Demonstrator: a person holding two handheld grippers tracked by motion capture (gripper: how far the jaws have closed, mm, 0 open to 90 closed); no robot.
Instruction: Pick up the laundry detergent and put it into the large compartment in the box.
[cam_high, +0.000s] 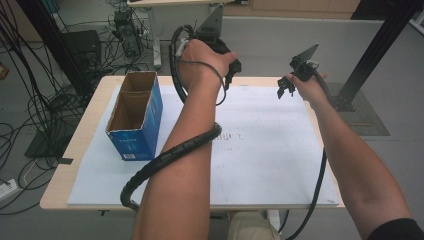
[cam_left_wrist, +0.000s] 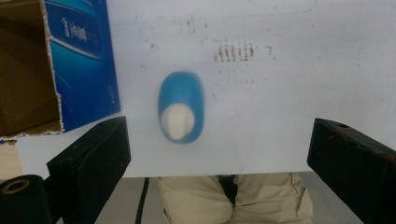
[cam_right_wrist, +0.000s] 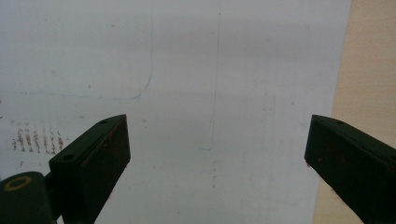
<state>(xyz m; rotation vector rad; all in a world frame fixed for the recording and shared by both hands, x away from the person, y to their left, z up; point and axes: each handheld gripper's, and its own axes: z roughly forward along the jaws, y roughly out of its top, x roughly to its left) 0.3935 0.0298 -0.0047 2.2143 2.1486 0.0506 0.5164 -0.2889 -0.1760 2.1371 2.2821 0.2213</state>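
A blue oval object (cam_left_wrist: 181, 107) with a white patch at its middle appears blurred in the left gripper view, over the white sheet (cam_left_wrist: 280, 93); I cannot tell whether it rests on the sheet or hangs in the air. My left gripper (cam_left_wrist: 219, 128) is open, its jaws wide apart on either side of the object and not touching it. In the high view the left gripper (cam_high: 231, 70) is held above the table's far edge. My right gripper (cam_high: 286, 89) hovers at the far right, open (cam_right_wrist: 217, 121), with bare sheet between its jaws.
An open blue cardboard box (cam_high: 135, 117) stands on the left of the white sheet (cam_high: 260, 140), also seen from the left gripper (cam_left_wrist: 84, 60). The wooden table (cam_high: 75, 150) shows around the sheet. Cables cover the floor at left (cam_high: 30, 100); a black frame post (cam_high: 380, 45) rises at far right.
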